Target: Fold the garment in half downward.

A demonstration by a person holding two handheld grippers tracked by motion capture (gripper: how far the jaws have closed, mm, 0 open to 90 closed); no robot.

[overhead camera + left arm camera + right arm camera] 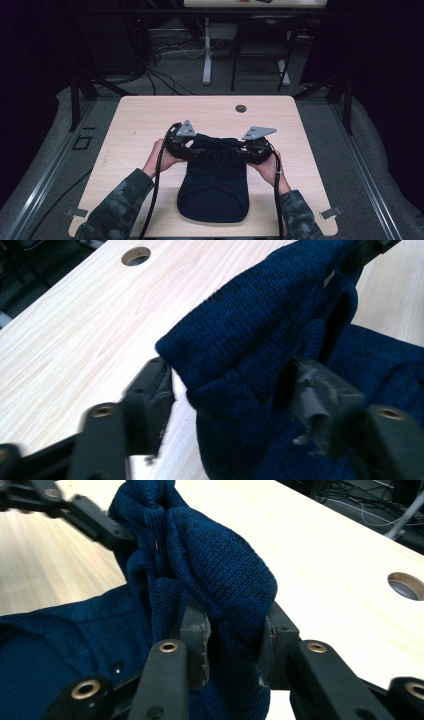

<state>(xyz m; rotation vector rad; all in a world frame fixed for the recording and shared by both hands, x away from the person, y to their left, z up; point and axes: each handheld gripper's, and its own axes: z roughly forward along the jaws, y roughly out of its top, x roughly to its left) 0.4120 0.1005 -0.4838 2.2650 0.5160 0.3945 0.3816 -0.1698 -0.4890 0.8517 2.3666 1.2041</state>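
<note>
A dark blue knitted garment [212, 195] lies in the middle of the wooden table [140, 120], its near part flat and its far edge lifted and bunched. My left gripper [193, 151] is shut on the left end of that raised edge; in the left gripper view the knit [260, 325] fills the gap between the jaws of that gripper [235, 400]. My right gripper [245, 150] is shut on the right end, and a thick fold of fabric [215, 565] is pinched in it [234, 640]. The left gripper [75, 510] also appears at the top left of the right gripper view.
A round cable hole [241, 108] sits in the table near its far edge. Bare wood surrounds the garment on all sides. Beyond the table stand a second desk's leg [207, 50], a dark chair [260, 50] and loose cables [165, 75] on the floor.
</note>
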